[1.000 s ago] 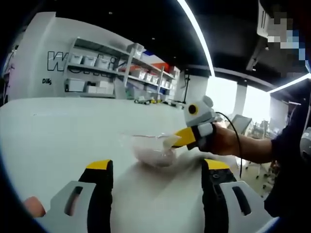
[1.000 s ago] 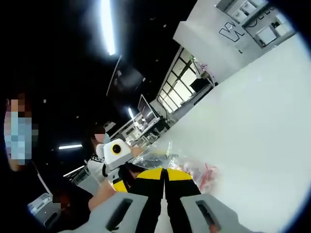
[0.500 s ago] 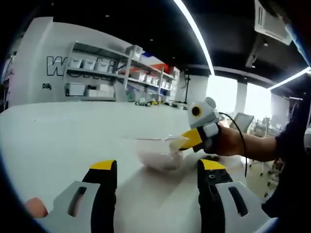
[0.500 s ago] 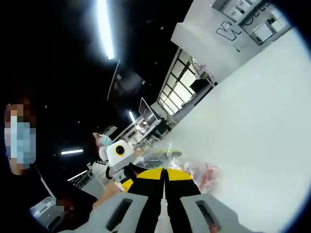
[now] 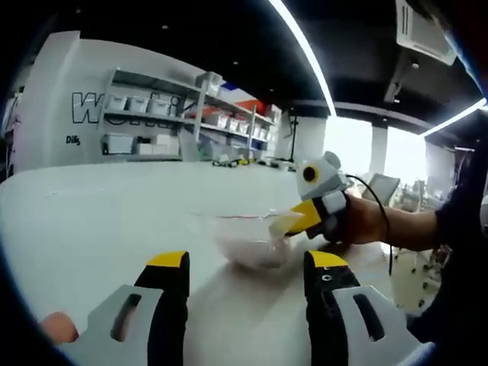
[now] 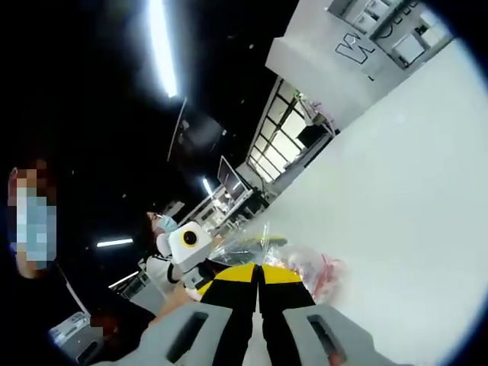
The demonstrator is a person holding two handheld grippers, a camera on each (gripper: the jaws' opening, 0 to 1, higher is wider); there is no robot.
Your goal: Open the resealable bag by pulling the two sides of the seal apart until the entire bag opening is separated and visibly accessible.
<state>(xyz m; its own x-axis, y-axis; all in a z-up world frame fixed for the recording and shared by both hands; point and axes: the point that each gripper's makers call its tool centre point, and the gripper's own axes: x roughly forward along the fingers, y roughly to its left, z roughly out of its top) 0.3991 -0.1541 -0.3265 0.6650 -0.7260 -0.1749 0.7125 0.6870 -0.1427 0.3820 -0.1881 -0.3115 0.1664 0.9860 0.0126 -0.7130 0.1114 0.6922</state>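
Note:
A clear resealable bag (image 5: 242, 238) with pinkish contents lies on the white table (image 5: 91, 221). In the left gripper view my left gripper (image 5: 245, 263) stands open just short of the bag, its yellow-tipped jaws wide apart with nothing between them. My right gripper (image 5: 299, 219) comes in from the right, held by a hand (image 5: 358, 221), and is shut on the bag's right top edge. In the right gripper view my right gripper (image 6: 259, 273) has its jaws pressed together on the bag (image 6: 309, 268), whose crinkled plastic spreads beyond the tips. The left gripper (image 6: 198, 285) shows at the left there.
The white table (image 6: 396, 191) stretches wide beyond the bag. Shelves with boxes (image 5: 152, 114) stand against the far wall. A person's dark sleeve (image 5: 450, 229) is at the right.
The left gripper's jaws have narrowed a little but stay open. The right gripper keeps its hold on the bag's edge and has barely shifted.

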